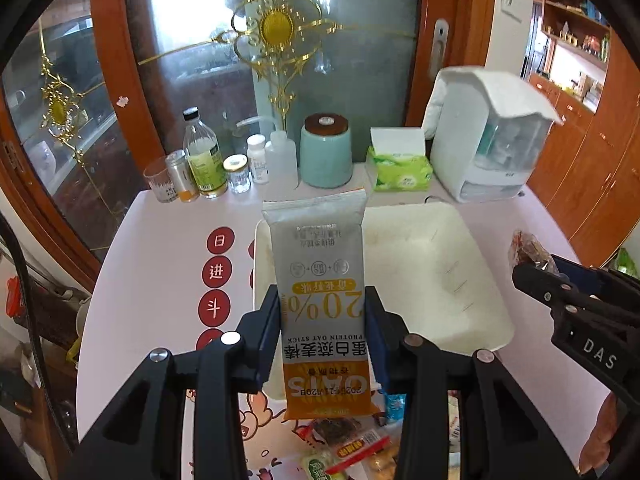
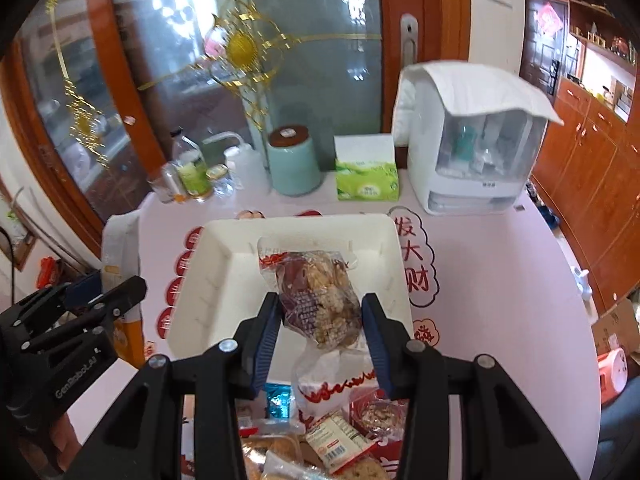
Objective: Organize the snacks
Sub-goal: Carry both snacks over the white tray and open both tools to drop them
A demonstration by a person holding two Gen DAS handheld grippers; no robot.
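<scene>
My left gripper is shut on a grey and orange protein oat stick packet, which it holds upright over the left edge of the white tray. In the right wrist view my right gripper is shut on a clear-wrapped brown nut snack above the near side of the same white tray. A pile of loose snack packets lies on the table below both grippers. The right gripper also shows at the right edge of the left wrist view, and the left gripper at the left of the right wrist view.
Along the back of the pink table stand bottles and jars, a teal canister, a green tissue box and a white storage box under a cloth. A glass door with gold trim is behind them.
</scene>
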